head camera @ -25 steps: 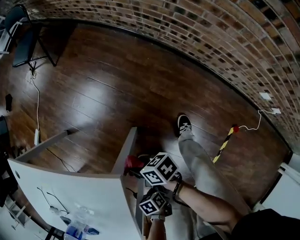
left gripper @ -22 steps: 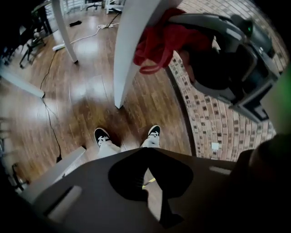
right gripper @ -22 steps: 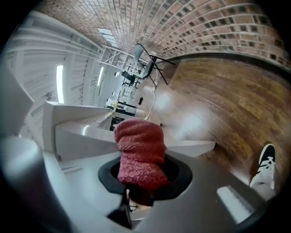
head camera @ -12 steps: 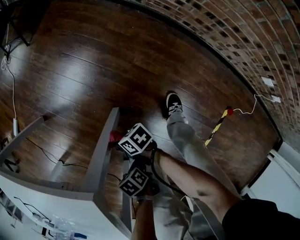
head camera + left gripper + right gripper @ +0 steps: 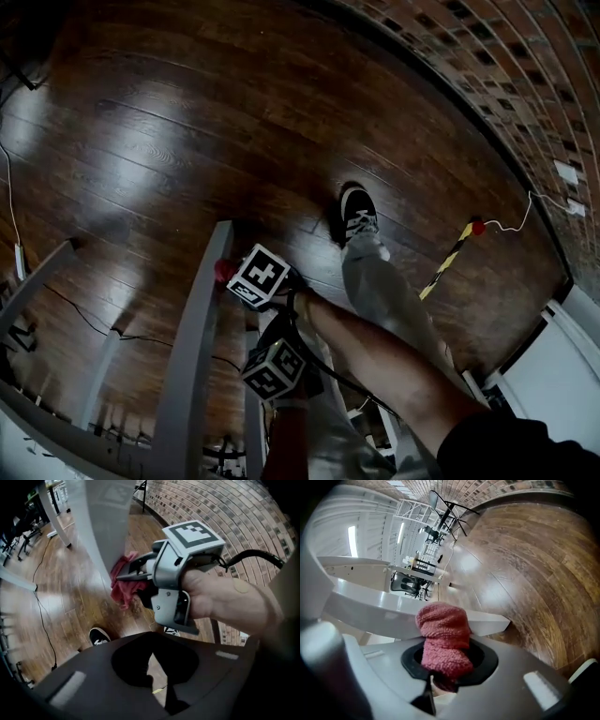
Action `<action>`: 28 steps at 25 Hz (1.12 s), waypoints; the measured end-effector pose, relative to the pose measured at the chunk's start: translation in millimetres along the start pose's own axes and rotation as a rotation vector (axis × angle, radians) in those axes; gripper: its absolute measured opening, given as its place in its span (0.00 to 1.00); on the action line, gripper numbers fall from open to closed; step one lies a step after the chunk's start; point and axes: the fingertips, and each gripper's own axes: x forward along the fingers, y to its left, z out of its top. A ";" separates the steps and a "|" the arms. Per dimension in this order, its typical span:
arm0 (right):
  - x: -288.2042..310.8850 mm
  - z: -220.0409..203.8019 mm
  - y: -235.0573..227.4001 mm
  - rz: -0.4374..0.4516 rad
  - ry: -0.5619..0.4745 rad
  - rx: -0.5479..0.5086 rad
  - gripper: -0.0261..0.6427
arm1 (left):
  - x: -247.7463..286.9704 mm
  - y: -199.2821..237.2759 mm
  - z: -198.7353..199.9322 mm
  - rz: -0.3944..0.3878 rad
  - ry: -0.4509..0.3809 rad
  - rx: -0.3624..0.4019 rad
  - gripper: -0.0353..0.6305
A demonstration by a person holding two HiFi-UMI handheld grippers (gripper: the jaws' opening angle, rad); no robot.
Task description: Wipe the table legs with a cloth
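Wiping looks mid-stroke on the grey table leg (image 5: 192, 356), which stands upright, its long axis running from floor to tabletop. The other legs (image 5: 37, 281), well apart from it, appear left to do. Just beside the leg, the right gripper (image 5: 123, 577) is clamped on the red cloth (image 5: 443, 630). The left gripper (image 5: 151, 658), farther from the leg, has its jaws together on nothing. The bunched cloth points lengthwise at the leg, touching its lower part.
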 end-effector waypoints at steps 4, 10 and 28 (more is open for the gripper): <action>24.4 -12.7 -36.7 0.006 0.014 0.000 0.15 | 33.7 6.1 1.0 -0.006 -0.012 0.003 0.05; 56.8 -15.5 -86.7 -0.009 0.044 -0.009 0.15 | 76.6 28.4 6.8 0.029 -0.040 -0.072 0.05; 113.2 25.3 -198.6 -0.035 0.008 -0.079 0.15 | 157.5 5.6 43.4 0.008 -0.043 -0.053 0.05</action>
